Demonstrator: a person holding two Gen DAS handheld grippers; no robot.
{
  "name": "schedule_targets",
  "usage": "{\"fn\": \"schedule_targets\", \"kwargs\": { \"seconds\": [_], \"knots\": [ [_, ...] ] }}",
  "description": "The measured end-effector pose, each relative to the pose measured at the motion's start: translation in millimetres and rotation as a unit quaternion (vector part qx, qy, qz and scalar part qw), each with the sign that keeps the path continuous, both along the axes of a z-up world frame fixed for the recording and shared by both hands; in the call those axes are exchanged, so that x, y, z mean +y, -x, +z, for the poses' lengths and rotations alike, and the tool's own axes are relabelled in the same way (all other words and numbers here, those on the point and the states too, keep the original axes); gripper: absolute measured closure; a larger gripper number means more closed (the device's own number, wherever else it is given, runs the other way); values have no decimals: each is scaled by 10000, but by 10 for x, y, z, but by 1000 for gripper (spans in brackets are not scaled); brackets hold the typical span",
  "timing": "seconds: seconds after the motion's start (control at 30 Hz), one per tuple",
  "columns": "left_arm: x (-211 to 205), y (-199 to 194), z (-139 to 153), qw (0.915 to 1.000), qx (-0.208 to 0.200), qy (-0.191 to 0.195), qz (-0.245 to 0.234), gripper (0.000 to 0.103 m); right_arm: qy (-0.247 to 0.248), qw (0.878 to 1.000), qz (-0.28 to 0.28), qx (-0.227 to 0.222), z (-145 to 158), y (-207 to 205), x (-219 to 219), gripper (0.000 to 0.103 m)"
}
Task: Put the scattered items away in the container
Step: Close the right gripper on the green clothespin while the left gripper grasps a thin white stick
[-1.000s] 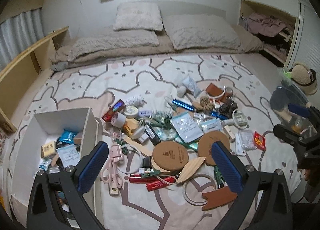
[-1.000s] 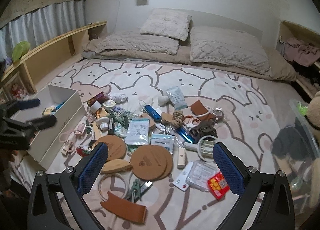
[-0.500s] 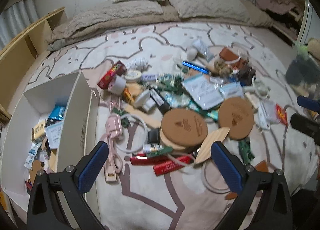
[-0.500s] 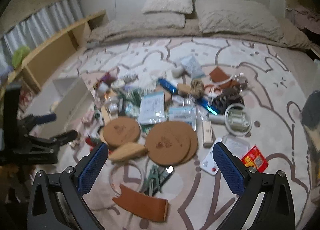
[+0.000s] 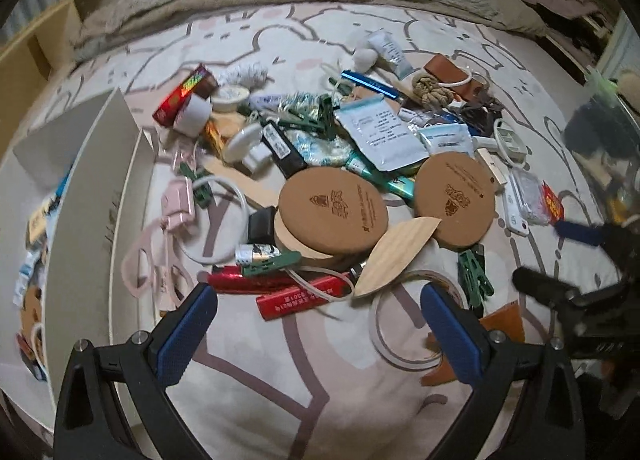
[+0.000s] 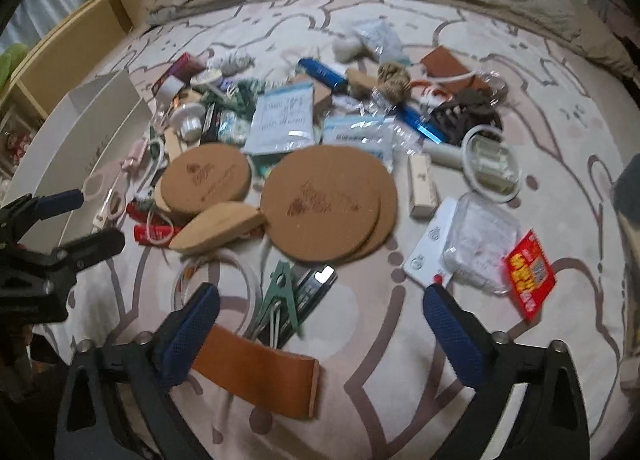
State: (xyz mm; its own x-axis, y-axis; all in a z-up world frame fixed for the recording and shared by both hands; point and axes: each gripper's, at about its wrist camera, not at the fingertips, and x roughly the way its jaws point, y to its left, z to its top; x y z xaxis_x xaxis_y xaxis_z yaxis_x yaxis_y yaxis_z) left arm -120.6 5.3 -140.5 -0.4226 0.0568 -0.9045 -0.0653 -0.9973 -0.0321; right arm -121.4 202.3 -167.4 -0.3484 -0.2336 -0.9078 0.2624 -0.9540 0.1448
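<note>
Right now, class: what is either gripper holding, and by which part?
Nothing is held. The left gripper stands open above the clutter; the right gripper is closing, its pads touching nothing.

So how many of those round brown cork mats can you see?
4 show. Two sit stacked on the left, the lower one peeking out. Two more are stacked on the right, the bottom one's edge showing. More may be hidden.
</note>
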Motion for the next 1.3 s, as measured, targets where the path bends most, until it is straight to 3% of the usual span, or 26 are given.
{"fn": "schedule_targets", "kwargs": {
  "seconds": [0.2, 0.43, 0.53, 0.67, 0.8, 0.93, 1.07, 1.13, 1.2, 1.3],
  "knots": [
    [-55, 104, -160, 9982, -444, -199, 359, 2, 81, 9993, 213, -291, -171, 35, -97, 39],
    [-80, 177, -301, 9968, -632, -40, 480, 2, 376, 9973, 147, -620, -266, 95, -130, 46],
    [-137, 195, -363, 9955, -736, -78, 591, 2, 273, 9971, 181, -692, -309, 94, -180, 48],
    [-205, 199, -438, 9938, -841, -57, 728, 2, 134, 9960, 354, -805, -391, 67, -233, 62],
    [-303, 224, -489, 9913, -903, -173, 946, 2, -24, 9955, 609, -731, -429, 23, -280, 72],
    [-362, 246, -538, 9892, -950, -223, 1090, 2, -93, 9952, 796, -553, -402, -20, -309, 74],
    [-360, 253, -578, 9884, -976, -117, 1158, 2, -16, 9965, 830, 30, -212, -85, -287, 74],
    [-356, 260, -593, 9884, -976, -93, 1164, 7, 103, 9958, 902, 139, -128, -105, -268, 74],
    [-350, 269, -608, 9884, -999, -93, 1141, 25, 140, 9952, 945, 225, -75, -113, -270, 74],
    [-351, 264, -633, 9887, -1036, -87, 1077, 34, 223, 9950, 937, 279, -42, -133, -249, 74]
  ]
}}
